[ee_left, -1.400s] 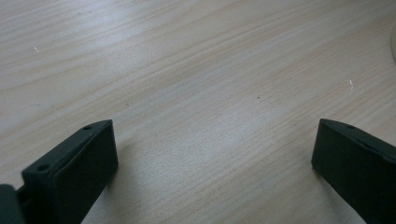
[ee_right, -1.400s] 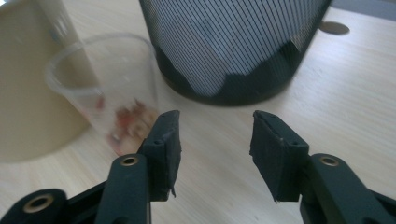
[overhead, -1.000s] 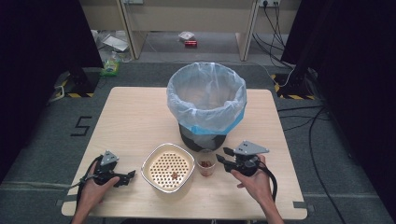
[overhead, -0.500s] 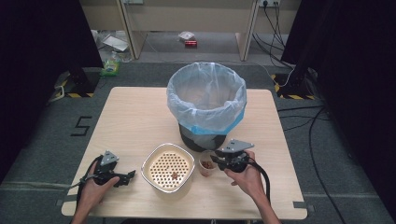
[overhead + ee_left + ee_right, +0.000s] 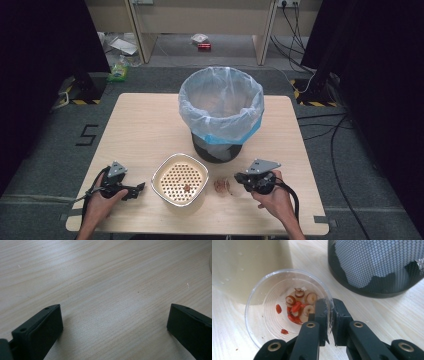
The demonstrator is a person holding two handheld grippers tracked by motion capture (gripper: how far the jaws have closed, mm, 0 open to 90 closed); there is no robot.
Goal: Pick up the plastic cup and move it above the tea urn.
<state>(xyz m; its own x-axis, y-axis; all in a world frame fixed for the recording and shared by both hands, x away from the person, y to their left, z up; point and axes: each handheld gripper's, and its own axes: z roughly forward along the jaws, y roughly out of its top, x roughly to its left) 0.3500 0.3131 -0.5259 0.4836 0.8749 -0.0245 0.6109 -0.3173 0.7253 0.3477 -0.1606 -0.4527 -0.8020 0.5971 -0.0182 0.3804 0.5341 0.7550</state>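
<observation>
Work looks partly done. Near the table's front edge, the left gripper (image 5: 134, 190) rests with jaws spread wide, nothing between them. Right of it sits the strainer bowl (image 5: 180, 180), one scrap inside. Beside that, the right gripper (image 5: 328, 315) pinches the clear plastic cup (image 5: 274, 315), now tipped; a second ago it stood upright. Dumping its fruit slices (image 5: 298, 307) into the lined wastebasket (image 5: 221, 112) remains.

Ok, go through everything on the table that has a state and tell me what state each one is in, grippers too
Clear plastic cup: upright on the table, red and brown bits of food at its bottom, rim pinched.
Right gripper: shut on the cup's rim.
Left gripper: open, holding nothing, low over bare wood.
Strainer bowl: upright, one small brown bit inside.
Bin: upright, lined with a clear bag, open on top.
</observation>
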